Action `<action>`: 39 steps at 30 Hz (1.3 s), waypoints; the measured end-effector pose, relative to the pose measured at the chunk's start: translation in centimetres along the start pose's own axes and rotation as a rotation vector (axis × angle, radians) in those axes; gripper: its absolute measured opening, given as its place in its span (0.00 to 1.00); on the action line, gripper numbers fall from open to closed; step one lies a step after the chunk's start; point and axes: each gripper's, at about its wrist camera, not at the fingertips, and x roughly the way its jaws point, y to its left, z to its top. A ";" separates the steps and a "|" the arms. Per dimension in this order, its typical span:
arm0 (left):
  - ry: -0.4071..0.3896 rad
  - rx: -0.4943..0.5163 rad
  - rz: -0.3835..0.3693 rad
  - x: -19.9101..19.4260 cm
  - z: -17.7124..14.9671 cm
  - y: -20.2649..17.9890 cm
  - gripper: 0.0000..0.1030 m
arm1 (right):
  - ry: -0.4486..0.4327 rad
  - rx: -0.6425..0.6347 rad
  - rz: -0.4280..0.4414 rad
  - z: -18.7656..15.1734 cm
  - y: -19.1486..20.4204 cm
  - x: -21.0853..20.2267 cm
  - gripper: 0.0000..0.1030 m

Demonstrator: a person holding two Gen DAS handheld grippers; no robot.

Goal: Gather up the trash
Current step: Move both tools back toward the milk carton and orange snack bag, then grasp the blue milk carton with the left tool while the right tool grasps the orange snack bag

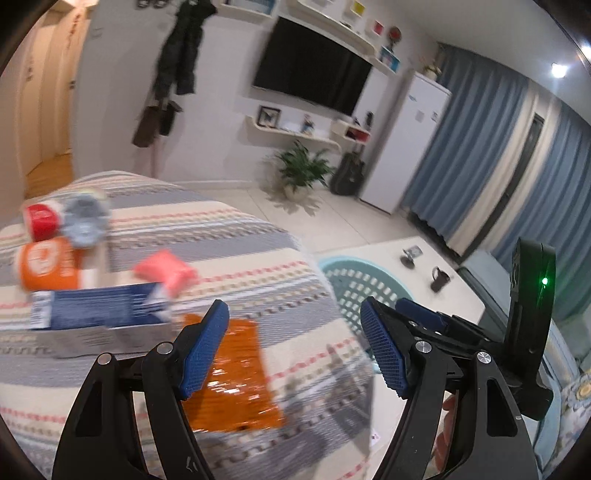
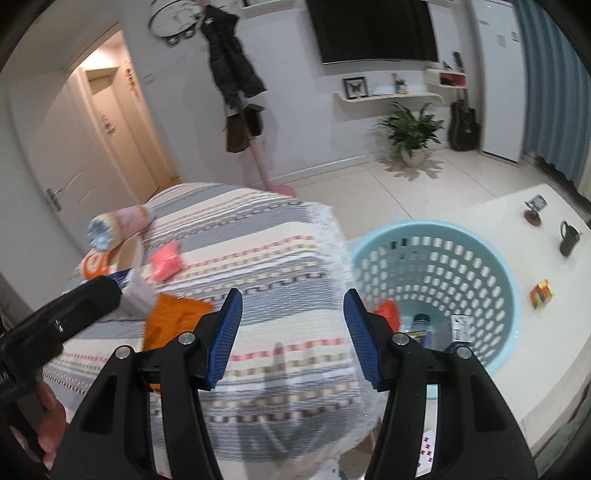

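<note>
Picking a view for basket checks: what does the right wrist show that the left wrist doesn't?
Right wrist only: the inside of the blue basket, with trash already at its bottom, a colourful cube on the white table, a wall clock, and the left gripper's black body at the left edge.
Left wrist only: a red can on the bed, and the right gripper's body with a green light.
Both: striped bedspread, orange wrapper, pink packet, dark mug, TV, plant. Both grippers empty.

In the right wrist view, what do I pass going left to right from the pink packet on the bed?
pink packet → light blue laundry basket → colourful cube → black mug
</note>
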 end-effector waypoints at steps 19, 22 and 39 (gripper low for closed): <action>-0.048 -0.267 0.120 -6.8 -1.2 15.5 0.70 | 0.133 -0.137 0.089 -4.2 11.5 4.1 0.74; -0.017 -0.278 0.119 -5.6 -1.3 16.6 0.68 | 0.156 -0.129 0.070 -4.9 12.2 5.0 0.77; 0.062 -0.180 0.024 -3.0 -3.4 14.4 0.45 | 0.187 -0.217 -0.061 -6.0 13.3 6.5 0.59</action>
